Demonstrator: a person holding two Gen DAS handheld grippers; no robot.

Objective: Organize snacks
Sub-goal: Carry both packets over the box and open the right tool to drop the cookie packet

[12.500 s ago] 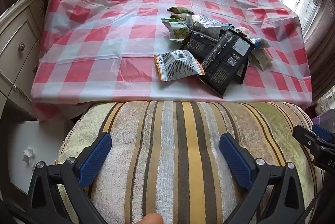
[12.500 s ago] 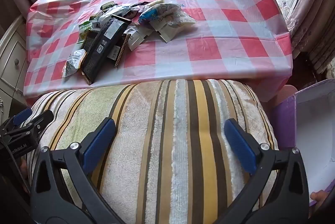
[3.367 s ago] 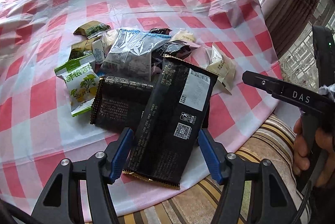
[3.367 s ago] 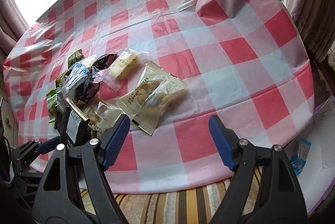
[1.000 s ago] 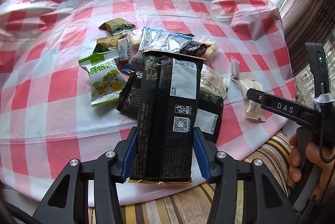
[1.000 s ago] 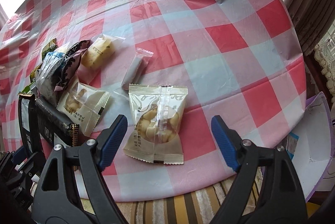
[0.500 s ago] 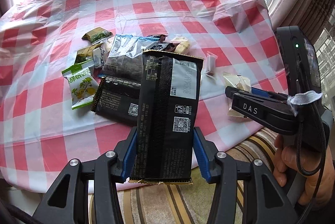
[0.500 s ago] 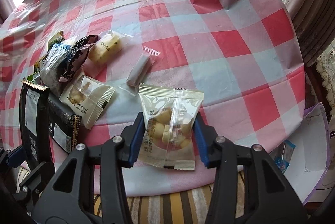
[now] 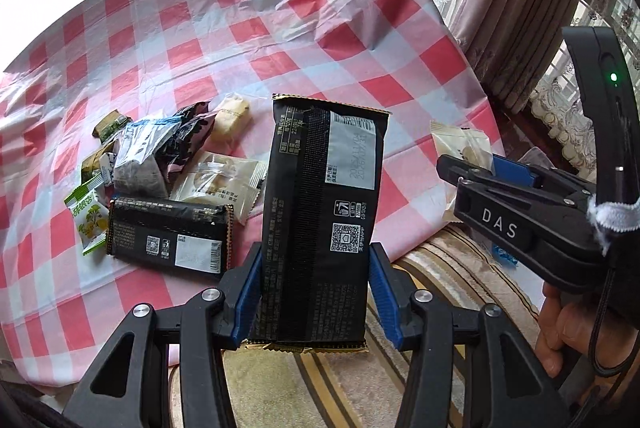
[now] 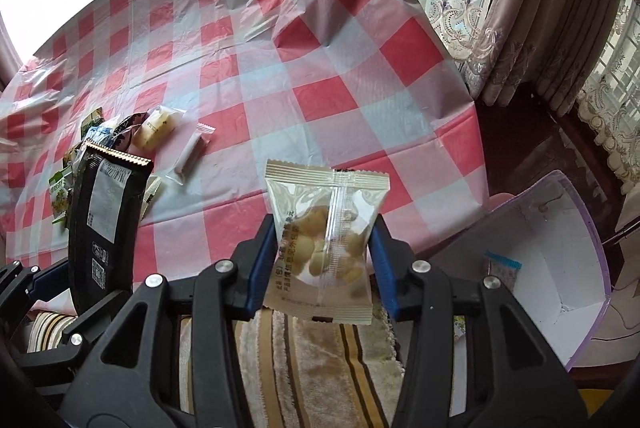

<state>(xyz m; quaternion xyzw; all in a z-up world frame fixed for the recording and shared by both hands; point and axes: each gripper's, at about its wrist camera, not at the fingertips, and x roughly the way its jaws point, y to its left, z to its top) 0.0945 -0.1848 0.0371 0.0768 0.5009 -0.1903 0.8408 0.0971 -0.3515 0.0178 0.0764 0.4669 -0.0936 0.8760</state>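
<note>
My left gripper (image 9: 316,292) is shut on a long black snack packet (image 9: 320,212) and holds it upright above the table's near edge; the packet also shows in the right wrist view (image 10: 106,216). My right gripper (image 10: 322,268) is shut on a clear packet of small round biscuits (image 10: 326,236), lifted off the table; that gripper shows at the right of the left wrist view (image 9: 468,168). A pile of snack packets (image 9: 160,168) lies on the red-and-white checked tablecloth (image 9: 280,40).
A white box with purple walls (image 10: 560,252) stands open at the lower right beside the table, with a small blue-topped packet (image 10: 500,268) inside. A striped cushion (image 10: 320,368) lies below the grippers. Curtains (image 10: 540,8) hang at the right.
Both grippers have lifted and pulled back from the table with their packets, swinging right. The right gripper closed on the biscuit packet within the last second.
</note>
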